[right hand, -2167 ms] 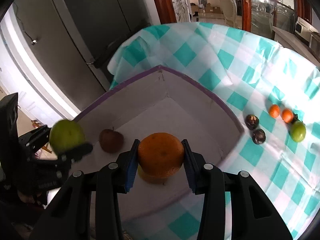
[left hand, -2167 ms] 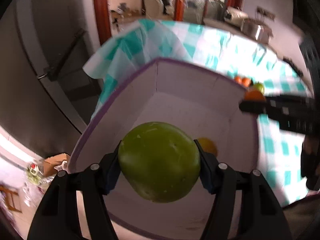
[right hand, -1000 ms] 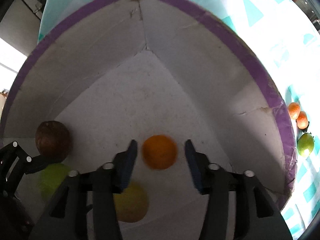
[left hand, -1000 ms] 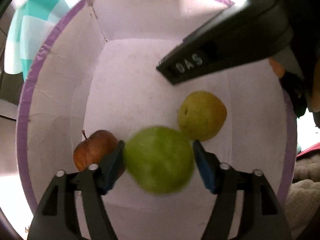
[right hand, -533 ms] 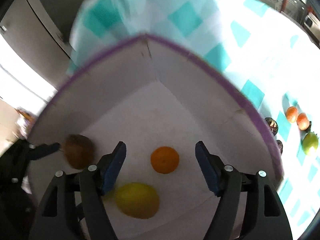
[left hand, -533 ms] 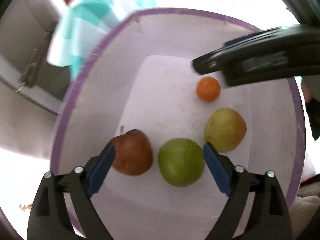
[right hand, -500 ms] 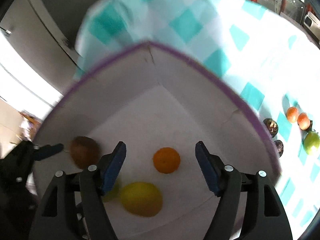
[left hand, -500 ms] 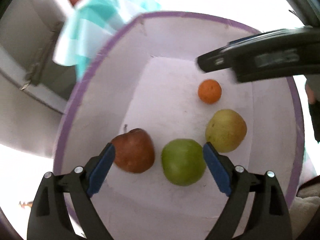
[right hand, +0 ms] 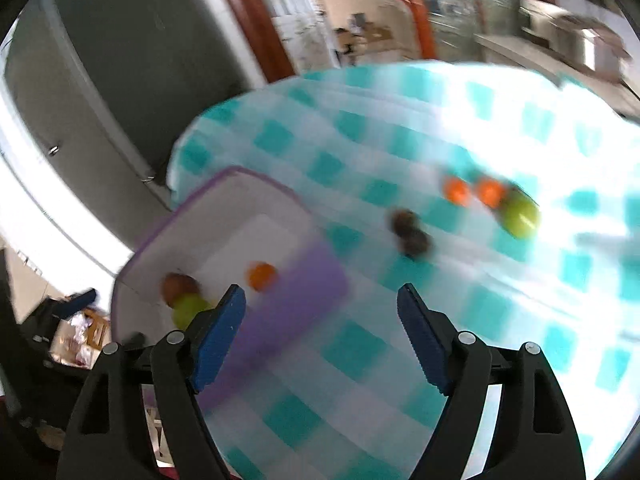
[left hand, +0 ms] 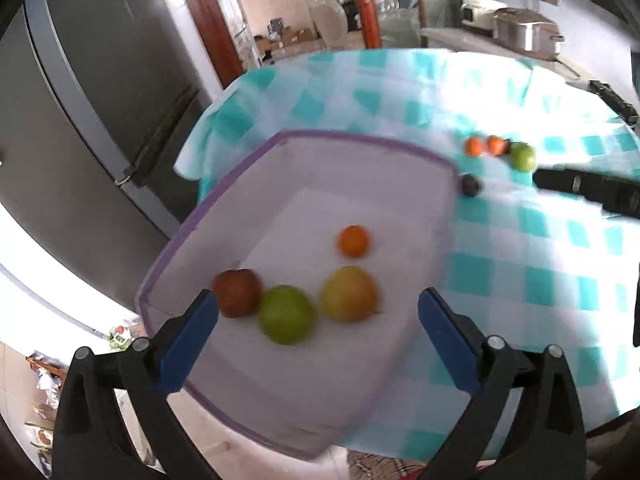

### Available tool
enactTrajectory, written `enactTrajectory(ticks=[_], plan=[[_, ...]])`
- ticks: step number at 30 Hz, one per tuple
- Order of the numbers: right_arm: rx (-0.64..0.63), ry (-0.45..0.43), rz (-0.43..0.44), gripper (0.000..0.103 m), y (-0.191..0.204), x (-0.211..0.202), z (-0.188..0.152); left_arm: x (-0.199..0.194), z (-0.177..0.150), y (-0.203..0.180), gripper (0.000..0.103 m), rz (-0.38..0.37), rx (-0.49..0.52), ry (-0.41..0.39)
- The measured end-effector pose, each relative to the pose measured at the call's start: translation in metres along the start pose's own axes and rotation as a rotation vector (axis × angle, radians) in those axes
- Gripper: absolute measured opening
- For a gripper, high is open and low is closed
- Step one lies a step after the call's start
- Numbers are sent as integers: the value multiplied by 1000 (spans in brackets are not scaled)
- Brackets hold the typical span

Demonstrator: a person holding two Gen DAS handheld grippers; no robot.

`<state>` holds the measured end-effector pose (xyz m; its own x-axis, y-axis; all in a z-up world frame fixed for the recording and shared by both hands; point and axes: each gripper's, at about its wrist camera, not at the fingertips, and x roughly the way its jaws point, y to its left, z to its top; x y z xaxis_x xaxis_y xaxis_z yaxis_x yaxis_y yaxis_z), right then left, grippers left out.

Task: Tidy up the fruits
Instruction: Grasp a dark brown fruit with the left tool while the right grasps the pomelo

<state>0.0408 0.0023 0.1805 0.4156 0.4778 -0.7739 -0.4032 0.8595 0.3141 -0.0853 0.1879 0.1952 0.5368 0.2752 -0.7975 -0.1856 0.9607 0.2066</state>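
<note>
A white box with a purple rim [left hand: 248, 164] [right hand: 320, 252] holds a red apple [left hand: 237, 293], a green apple [left hand: 285, 314], a yellow pear [left hand: 349, 298] and an orange [left hand: 353, 241]. My left gripper [left hand: 318, 332] is open and empty above the box's near side. My right gripper [right hand: 320, 320] is open and empty, raised to the right of the box. On the checked cloth lie two small oranges [right hand: 474, 192], a green fruit [right hand: 520, 212] and two dark fruits [right hand: 410, 232]. The right wrist view is blurred.
The teal-and-white checked cloth [left hand: 540, 264] covers the table. A dark fridge [left hand: 80, 92] stands at the left. A counter with metal pots [left hand: 524, 32] is at the back right. The right gripper's body [left hand: 592, 192] shows over the cloth.
Both grippers let go of their fruit into the box, opened, and have pulled up and back. The right gripper has swung right toward the cloth; the green apple and orange now lie in the box.
</note>
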Motion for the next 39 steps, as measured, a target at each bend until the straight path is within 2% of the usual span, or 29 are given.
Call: enactTrajectory(ticks=[2, 5, 7, 9, 12, 15, 20, 25, 27, 33, 39], plan=[[21, 9, -27, 77, -26, -11, -19, -5, -1, -22, 101, -35, 14, -2], [79, 34, -83, 77, -70, -29, -54, -10, -9, -69, 101, -134, 67, 13], [118, 53, -108, 77, -92, -33, -71, -12, -15, -101, 101, -180, 149, 40], [166, 64, -133, 77, -113, -40, -88, -12, -18, -132, 101, -199, 249, 54], [209, 63, -166, 77, -134, -43, -104, -3, -19, -170, 101, -239, 344, 78], [237, 69, -215, 77, -148, -42, -115, 21, -12, -195, 101, -250, 389, 125], [288, 103, -271, 77, -171, -28, -123, 71, 16, -213, 101, -269, 326, 195], [280, 139, -306, 77, -186, -14, -105, 123, 60, -226, 101, -273, 233, 174], [278, 145, -314, 77, -188, -7, -94, 142, 78, -231, 101, -297, 201, 163], [273, 198, -344, 77, -189, 29, -71, 189, 114, -237, 100, -231, 148, 83], [271, 191, -354, 77, -187, 66, -36, 239, 119, -220, 89, -199, 27, 117]])
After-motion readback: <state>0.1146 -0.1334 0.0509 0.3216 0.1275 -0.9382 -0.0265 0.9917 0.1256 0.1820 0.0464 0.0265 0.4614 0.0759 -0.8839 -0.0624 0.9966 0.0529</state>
